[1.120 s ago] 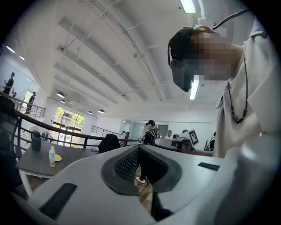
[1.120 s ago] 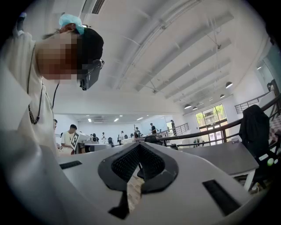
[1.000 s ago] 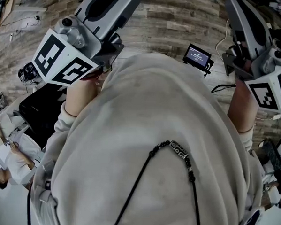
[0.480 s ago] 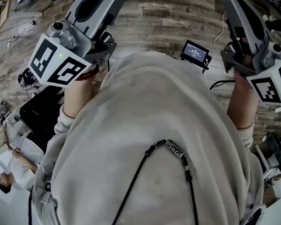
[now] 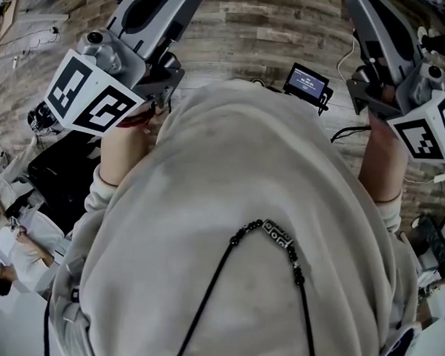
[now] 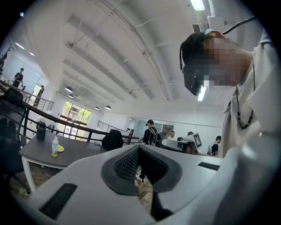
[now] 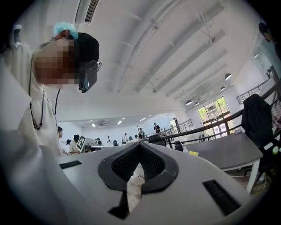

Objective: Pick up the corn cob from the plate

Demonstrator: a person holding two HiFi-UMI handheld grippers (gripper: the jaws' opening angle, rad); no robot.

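The person is holding both tongs up in front of the chest and tipping them so that their cameras are looking back up at the ceiling [image 6: 109, 52]. The left tongs [image 6: 139, 148] are sitting closed, the ribbed dark pads meeting at their tips with nothing between them, only a sliver of wooden floor [image 5: 267, 27] showing through the gap lower down. The right tongs [image 7: 140, 146] are pressing shut in the same way, tips touching and gripping nothing. In the head view a pale sweatshirt [image 5: 242, 234] is filling most of the frame, with a beaded cord [image 5: 279, 236] hanging across it at 6 o'clock. The left marker cube [image 5: 89, 92] is sitting at 10 o'clock above the left forearm [image 5: 123, 153], and the right marker cube [image 5: 427, 126] is sitting at 2 o'clock above the right forearm [image 5: 378, 163]. A small screen device [image 5: 307, 84] is lying on the floor at 12 o'clock, between the two. In the left gripper view a grey tabletop [image 6: 70, 151] is lying at 9 o'clock, carrying a clear bottle [image 6: 54, 146] just beside a yellow item [image 6: 60, 148]. In the right gripper view another grey tabletop [image 7: 224, 154] is stretching toward 3 o'clock, with a dark jacket [image 7: 255, 118] hanging on a chair behind it. The corn cob and its plate are showing in none of the views.
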